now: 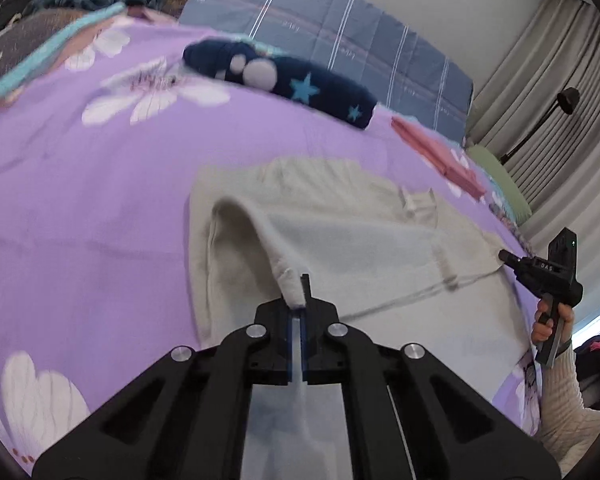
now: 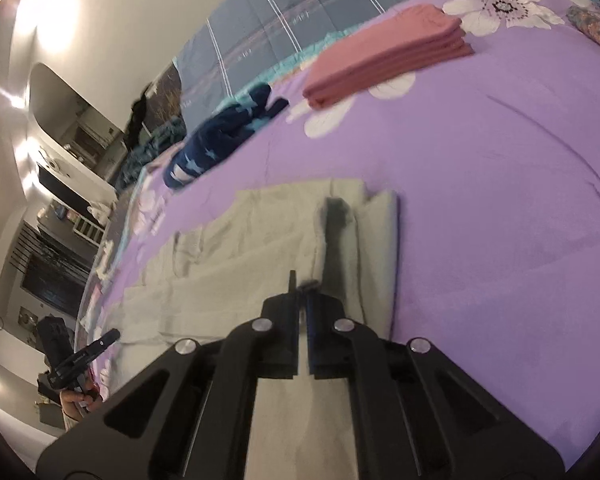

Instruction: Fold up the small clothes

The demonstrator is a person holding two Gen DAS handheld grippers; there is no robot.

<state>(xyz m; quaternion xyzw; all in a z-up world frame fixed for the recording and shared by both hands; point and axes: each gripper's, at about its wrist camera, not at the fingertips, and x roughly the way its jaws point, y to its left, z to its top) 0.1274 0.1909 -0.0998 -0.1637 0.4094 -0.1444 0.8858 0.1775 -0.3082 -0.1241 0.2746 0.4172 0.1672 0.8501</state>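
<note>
cream garment (image 1: 340,240) pinched between left fingers (image 1: 305,284)

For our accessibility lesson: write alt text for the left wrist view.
The left gripper, shut, pinches a lifted edge of a cream fleece garment spread on a purple floral bedspread. Beyond lie a navy star-patterned garment and folded pink cloth.

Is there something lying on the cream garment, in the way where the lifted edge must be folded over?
Nothing visible lies there. The left gripper is shut on a lifted edge of the cream garment, whose flat part is bare. The navy star cloth and the folded pink stack rest apart on the purple bedspread.
</note>
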